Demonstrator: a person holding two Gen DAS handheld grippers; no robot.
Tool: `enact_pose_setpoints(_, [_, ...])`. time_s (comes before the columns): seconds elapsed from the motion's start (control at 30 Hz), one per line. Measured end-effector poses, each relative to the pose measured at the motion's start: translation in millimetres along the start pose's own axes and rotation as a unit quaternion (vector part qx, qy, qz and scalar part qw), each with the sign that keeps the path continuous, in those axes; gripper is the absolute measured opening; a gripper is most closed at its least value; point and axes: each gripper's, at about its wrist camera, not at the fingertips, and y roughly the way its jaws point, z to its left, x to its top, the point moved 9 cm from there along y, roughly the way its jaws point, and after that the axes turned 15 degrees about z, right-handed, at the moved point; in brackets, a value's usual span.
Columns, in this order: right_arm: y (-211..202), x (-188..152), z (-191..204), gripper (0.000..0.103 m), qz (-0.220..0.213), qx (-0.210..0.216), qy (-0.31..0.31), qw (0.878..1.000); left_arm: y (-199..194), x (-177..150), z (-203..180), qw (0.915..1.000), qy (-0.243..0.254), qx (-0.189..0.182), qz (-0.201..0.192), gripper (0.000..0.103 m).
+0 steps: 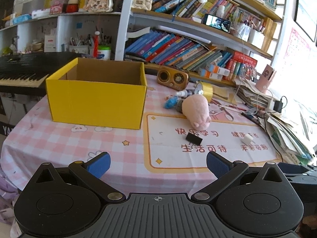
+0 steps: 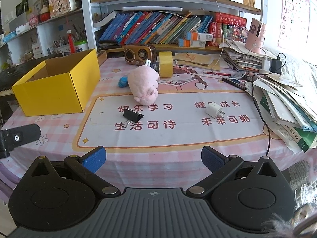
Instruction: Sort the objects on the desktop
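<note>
A yellow cardboard box [image 1: 97,99] [image 2: 57,87] stands open on the left of the pink checked table. To its right lie a pink plush pig [image 1: 197,111] [image 2: 144,86], a black binder clip [image 1: 193,138] [image 2: 133,115], a white charger plug [image 1: 247,139] [image 2: 213,110], a blue object [image 1: 170,102] [image 2: 122,81], a small white bottle [image 1: 183,93] and a yellow tape roll [image 1: 206,90] [image 2: 166,64]. My left gripper [image 1: 158,163] hovers open near the front edge, nothing between its fingers. My right gripper [image 2: 153,157] is open too, well short of the clip.
A brown retro radio [image 1: 172,77] [image 2: 138,54] sits at the back under bookshelves. Stacked papers and cables [image 2: 281,99] crowd the right side. A keyboard piano [image 1: 21,75] lies left of the box. The other gripper's body [image 2: 18,137] shows at the left edge.
</note>
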Motion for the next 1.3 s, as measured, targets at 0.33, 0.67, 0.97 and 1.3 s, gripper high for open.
enact_pose_setpoints(0.33, [-1.4,2.4,3.4,0.103,-0.01,0.005,-0.002,1.0,2.2,-0.7,-6.2,0.9997,0.016,-0.016,0.007,0.103])
enact_pose_setpoints(0.67, [-1.7,2.4,5.2,0.103,-0.012,0.026,-0.001,1.0,6.8,0.3,-9.1,0.9995,0.016,-0.026,0.011,0.103])
enact_pose_setpoints(0.97, [0.5,3.2,1.8,0.103,-0.007,0.006,-0.004,1.0,17.1,1.8,-8.6,0.9988,0.003,-0.041,0.028,0.103])
enact_pose_setpoints(1.3, [6.8,8.1,-19.6,0.103,0.0,-0.015,0.014,1.0,33.7,9.7,-29.6,0.9974,0.03,-0.054,0.038,0.103])
